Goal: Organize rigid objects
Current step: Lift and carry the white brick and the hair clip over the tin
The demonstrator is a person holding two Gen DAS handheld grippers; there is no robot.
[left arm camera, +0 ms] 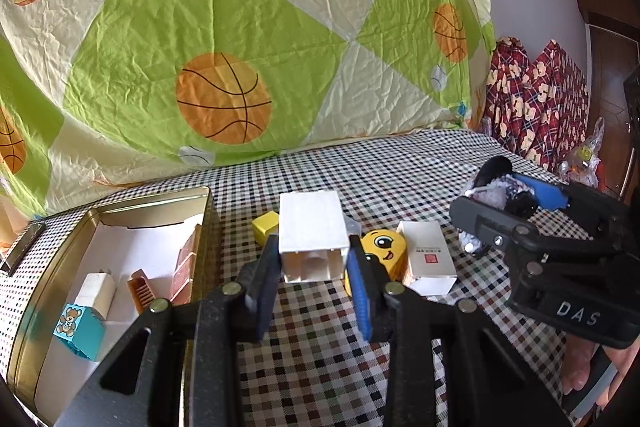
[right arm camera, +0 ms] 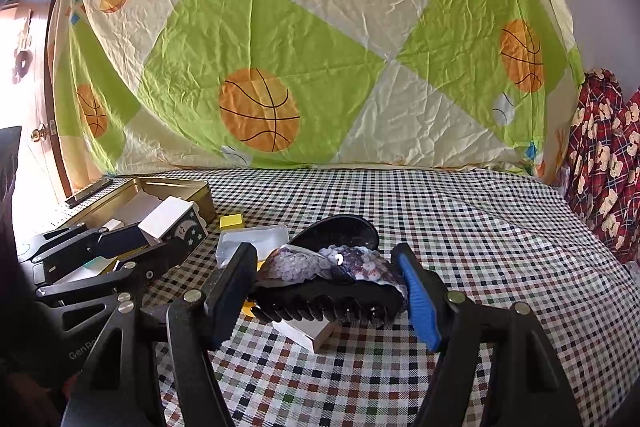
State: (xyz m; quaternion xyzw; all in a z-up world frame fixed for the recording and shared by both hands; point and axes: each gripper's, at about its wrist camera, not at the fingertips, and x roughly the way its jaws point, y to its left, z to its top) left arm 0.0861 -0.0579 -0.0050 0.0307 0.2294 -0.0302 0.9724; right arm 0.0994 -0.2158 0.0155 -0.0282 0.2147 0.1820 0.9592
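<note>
Checked cloth covers the surface (left arm camera: 320,367). At the left sits a gold tin (left arm camera: 120,211), bear block (left arm camera: 76,327) inside. Left tool (left arm camera: 312,259) grips a white box (left arm camera: 310,227) above the cloth; beside it a yellow smiley block (left arm camera: 386,247). Right tool (right arm camera: 328,279) clamps what looks like a sequined hair claw (right arm camera: 332,291).

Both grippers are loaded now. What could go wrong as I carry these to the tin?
The left gripper pinches the white rectangular box only at its near end, so it may pivot or slip. The gold metal tin already holds blocks, so space looks tight. The right gripper with the black sequinned hair claw sits close; the arms could collide.
</note>
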